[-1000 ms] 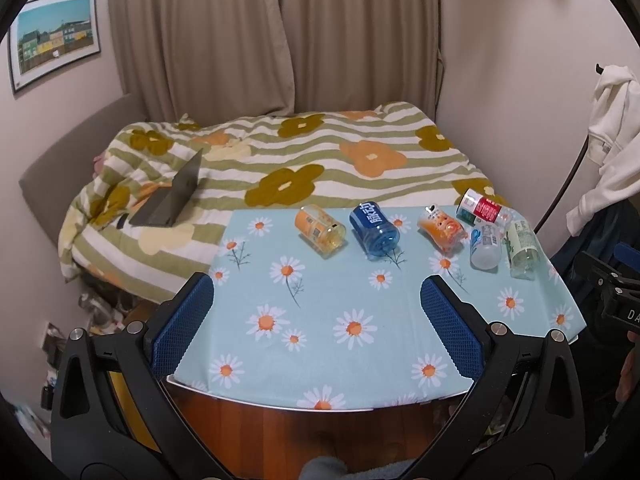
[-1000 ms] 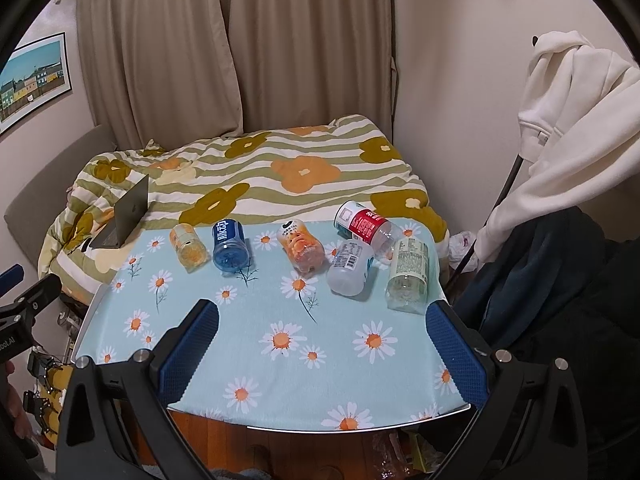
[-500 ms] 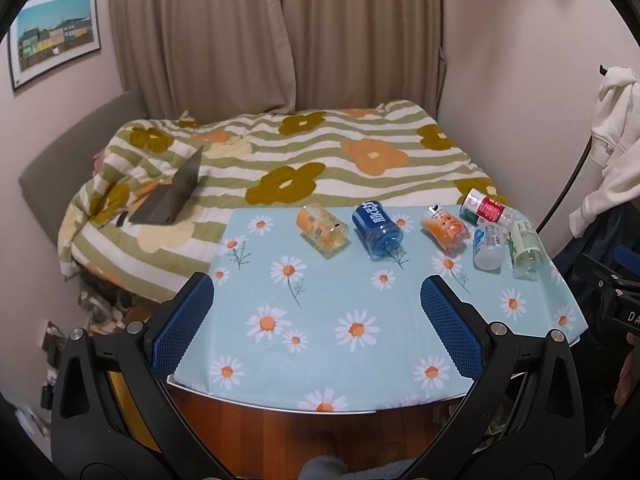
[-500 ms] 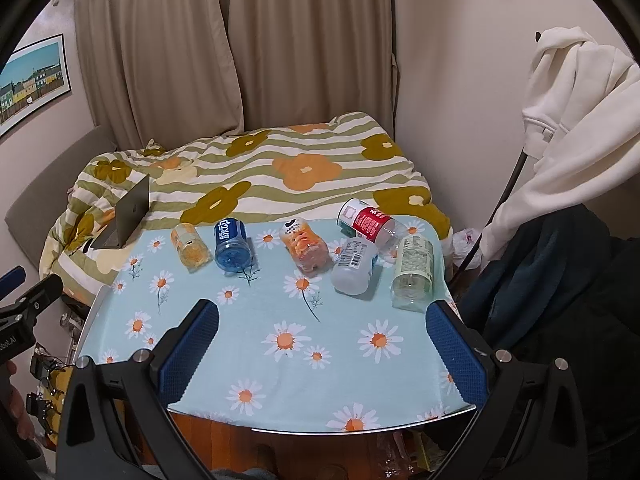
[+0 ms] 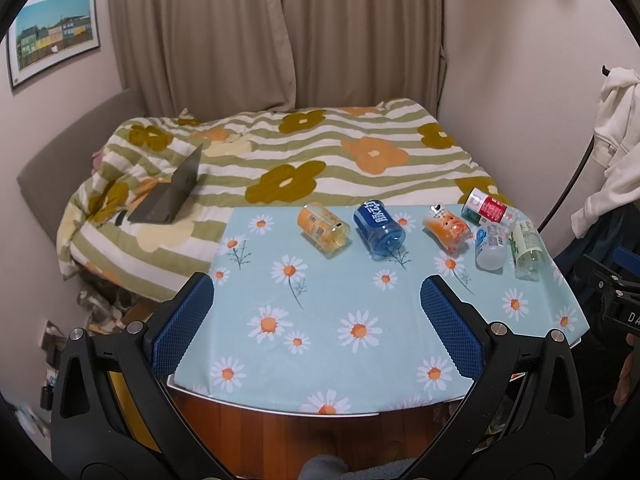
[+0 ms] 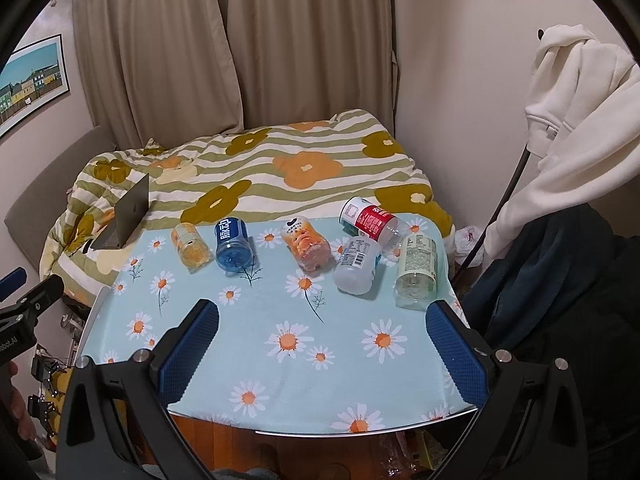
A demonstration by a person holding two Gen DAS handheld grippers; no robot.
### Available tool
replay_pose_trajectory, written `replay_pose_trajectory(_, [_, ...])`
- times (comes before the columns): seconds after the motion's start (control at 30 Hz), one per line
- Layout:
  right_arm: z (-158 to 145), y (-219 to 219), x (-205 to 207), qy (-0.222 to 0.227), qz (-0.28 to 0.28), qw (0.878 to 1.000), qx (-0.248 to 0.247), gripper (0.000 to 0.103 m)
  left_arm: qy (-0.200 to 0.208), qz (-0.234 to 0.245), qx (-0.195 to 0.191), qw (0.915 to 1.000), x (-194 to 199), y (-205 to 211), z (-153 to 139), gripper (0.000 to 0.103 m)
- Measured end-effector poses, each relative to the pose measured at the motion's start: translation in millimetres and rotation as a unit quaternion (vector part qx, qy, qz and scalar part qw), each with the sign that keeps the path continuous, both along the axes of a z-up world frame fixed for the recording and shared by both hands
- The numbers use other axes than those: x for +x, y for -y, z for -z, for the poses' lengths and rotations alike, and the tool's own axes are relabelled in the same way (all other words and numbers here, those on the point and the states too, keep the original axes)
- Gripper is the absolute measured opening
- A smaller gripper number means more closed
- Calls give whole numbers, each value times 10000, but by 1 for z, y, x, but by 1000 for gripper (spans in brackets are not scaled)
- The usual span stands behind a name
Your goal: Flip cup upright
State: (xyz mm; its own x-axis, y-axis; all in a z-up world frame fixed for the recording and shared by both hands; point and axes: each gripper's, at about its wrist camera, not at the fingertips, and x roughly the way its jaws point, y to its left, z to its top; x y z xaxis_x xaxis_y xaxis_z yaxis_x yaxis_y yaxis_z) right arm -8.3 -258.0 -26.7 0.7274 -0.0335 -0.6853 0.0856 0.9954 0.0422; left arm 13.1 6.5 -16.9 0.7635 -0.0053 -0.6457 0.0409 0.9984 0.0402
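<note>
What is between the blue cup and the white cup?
The orange cup lies on its side between the blue cup and the white cup, clearest in the right wrist view.

White characters run along the blue cup point(image 5: 379, 229), too distorted to read. The black tongs body at the left edge of the right wrist view point(image 6: 18, 334) shows "obot.AI". The other tongs body point(image 5: 624, 312) in the left wrist view shows "DA".

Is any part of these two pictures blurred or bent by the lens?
Left wrist view: sharp; the table edge bows and black corners frame the image. Right wrist view: equally sharp, the curtains lean inward, soft even light, faint shadows.
</note>
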Motion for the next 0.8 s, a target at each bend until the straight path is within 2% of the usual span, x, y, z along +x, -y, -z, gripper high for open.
replay_pose_trajectory(0.8, [1, -2, 3, -6, 22, 10000, 14, 103, -14, 0, -1, 10000, 4, -1, 0, 103])
